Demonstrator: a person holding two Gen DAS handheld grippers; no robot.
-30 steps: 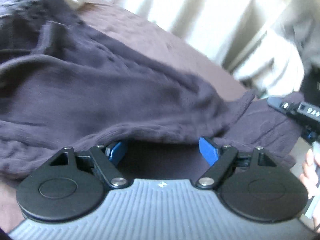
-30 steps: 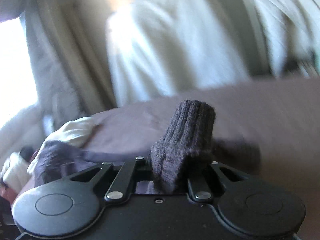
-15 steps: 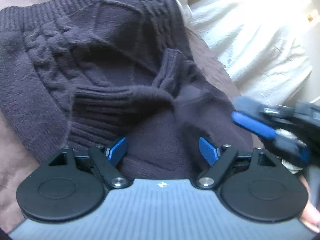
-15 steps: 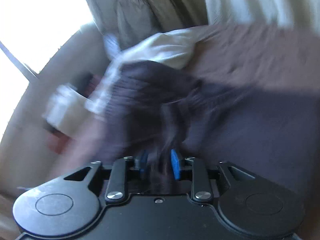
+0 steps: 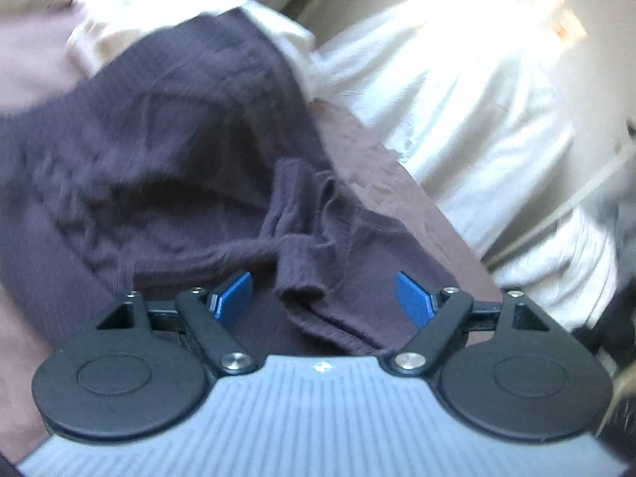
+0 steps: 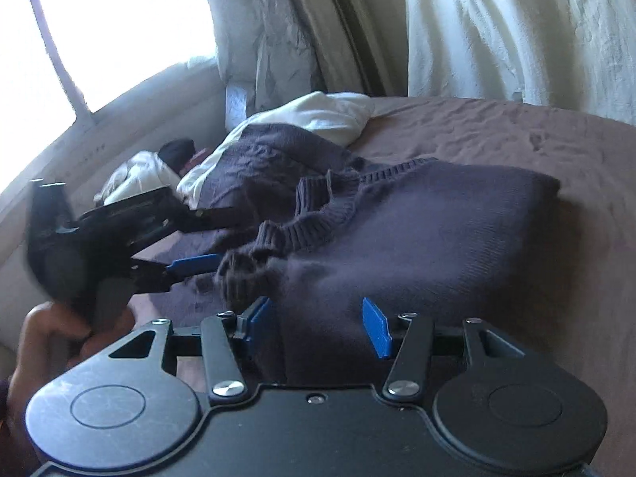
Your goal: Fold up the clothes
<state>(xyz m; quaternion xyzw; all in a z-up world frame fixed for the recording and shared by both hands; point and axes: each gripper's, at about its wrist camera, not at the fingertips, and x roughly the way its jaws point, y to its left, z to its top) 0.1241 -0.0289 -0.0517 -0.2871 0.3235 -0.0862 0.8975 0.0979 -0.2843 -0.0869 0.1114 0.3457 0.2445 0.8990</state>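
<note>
A dark purple knitted sweater (image 6: 417,214) lies spread on a brown bed cover (image 6: 536,135); it also shows in the left wrist view (image 5: 139,151), with a ribbed cuff (image 5: 302,274) bunched near the fingers. My left gripper (image 5: 324,298) is open just above the sweater, holding nothing; it also shows in the right wrist view (image 6: 190,238) at the sweater's left side. My right gripper (image 6: 316,326) is open over the near part of the sweater, beside a ribbed sleeve cuff (image 6: 242,274).
A white garment (image 6: 310,115) lies at the sweater's far end on the bed, also seen in the left wrist view (image 5: 167,12). Pale curtains (image 6: 516,28) hang behind the bed. A bright window (image 6: 99,20) is at the left. White bedding (image 5: 457,111) lies right of the bed.
My right gripper was shut on the sweater's cuff, swung it across and has opened, leaving the cuff on the sweater. My left gripper stayed open and shifted over the sweater.
</note>
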